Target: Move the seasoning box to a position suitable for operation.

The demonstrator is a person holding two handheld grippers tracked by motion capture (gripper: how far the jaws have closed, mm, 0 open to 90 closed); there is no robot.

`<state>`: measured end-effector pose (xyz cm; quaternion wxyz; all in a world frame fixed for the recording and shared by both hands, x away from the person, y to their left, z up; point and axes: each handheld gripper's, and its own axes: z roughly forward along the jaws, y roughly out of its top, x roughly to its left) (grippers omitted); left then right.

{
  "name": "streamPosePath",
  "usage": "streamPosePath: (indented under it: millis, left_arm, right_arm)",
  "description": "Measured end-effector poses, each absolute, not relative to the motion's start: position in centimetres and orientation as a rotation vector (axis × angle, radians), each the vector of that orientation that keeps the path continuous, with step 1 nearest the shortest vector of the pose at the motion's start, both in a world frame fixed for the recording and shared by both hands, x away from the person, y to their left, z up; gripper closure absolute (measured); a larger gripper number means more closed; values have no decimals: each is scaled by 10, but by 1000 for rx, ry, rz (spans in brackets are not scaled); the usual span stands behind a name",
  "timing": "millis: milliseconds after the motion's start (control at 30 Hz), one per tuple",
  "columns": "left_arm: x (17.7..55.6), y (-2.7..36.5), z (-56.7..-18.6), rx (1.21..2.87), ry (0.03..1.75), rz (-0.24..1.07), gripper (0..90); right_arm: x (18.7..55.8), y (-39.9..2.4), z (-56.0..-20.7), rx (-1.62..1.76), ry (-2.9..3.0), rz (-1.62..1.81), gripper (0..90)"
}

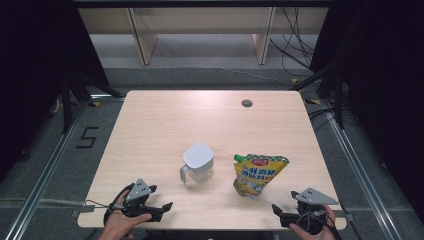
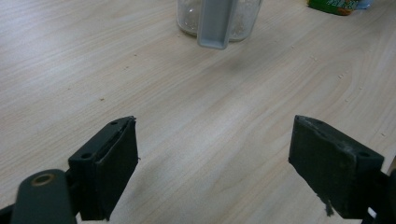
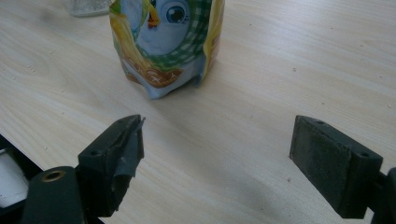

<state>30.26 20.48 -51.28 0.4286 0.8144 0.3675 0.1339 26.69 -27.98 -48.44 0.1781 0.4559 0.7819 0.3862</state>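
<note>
Down at the near edge of the desk (image 1: 150,115), the left tool (image 1: 161,210) sits in a hand (image 1: 117,222), jaws spread wide with nothing but bare wood between them. Same story for the right tool (image 1: 278,212), held in the other hand (image 1: 312,230): jaws wide apart, empty.

Ahead of the left tool and a little to its right stands the clear jug (image 1: 198,164) with a pale lid, well apart from the jaws. In the left gripper view the jug (image 2: 218,18) shows its flat grey handle turned straight toward the tool, a detail the high view gives only as a small loop at the jug's side.

Ahead of the right tool and off to its left stands the yellow pouch (image 1: 257,174), near but not touching. The high view shows a red logo and bold dark characters on a green-and-yellow front; they are too small to read. The right gripper view catches the pouch (image 3: 163,42) from its other side: a cartoon face with a big blue eye, a green checked pattern, and the pouch's folded base resting on the wood.

Farther still, a round hole (image 1: 246,103) sits near the desk's far edge. On the floor to the left, a mark reads "5" (image 1: 89,137).
</note>
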Motion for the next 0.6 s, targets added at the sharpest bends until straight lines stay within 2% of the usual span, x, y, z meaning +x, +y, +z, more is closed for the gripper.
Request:
streamPosePath:
  millis: [333,467,600]
  left_arm:
    - [306,202,-507,2054,920,354,154]
    - [310,192,-505,2013,928,351,155]
    - [314,187,-501,2054,887,360,166]
  right_arm:
    - [267,-281,-484,1283,2213,1104,220]
    - [267,-280,-483,1289,2213,1103,221]
    - [266,-276,-482,1278,2206,1089,221]
